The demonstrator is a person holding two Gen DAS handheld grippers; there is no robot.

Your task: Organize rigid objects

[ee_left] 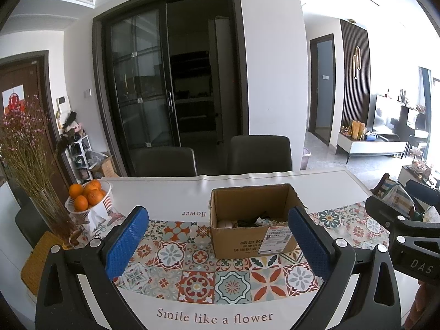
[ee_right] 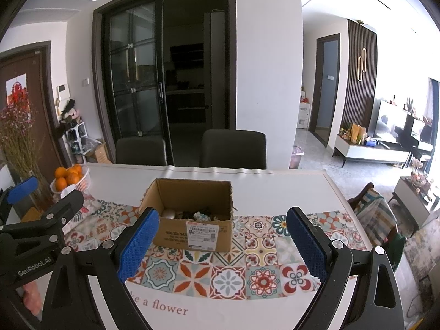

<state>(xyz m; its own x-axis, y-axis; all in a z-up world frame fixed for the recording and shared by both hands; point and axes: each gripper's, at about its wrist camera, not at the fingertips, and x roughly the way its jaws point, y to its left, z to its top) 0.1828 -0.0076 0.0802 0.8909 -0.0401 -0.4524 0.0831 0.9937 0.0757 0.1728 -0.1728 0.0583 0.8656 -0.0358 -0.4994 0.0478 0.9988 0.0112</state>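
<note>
An open cardboard box stands on the patterned tablecloth, holding a pale round object, dark items and a small light-blue item. It also shows in the right wrist view. My left gripper is open and empty, held above the table just in front of the box. My right gripper is open and empty, also just in front of the box. The right gripper's body shows at the right edge of the left wrist view. The left gripper's body shows at the left of the right wrist view.
A white basket of oranges and a glass vase of dried flowers stand at the table's left. A woven mat lies near the vase. Two dark chairs stand behind the table. A chair with striped cloth is at the right.
</note>
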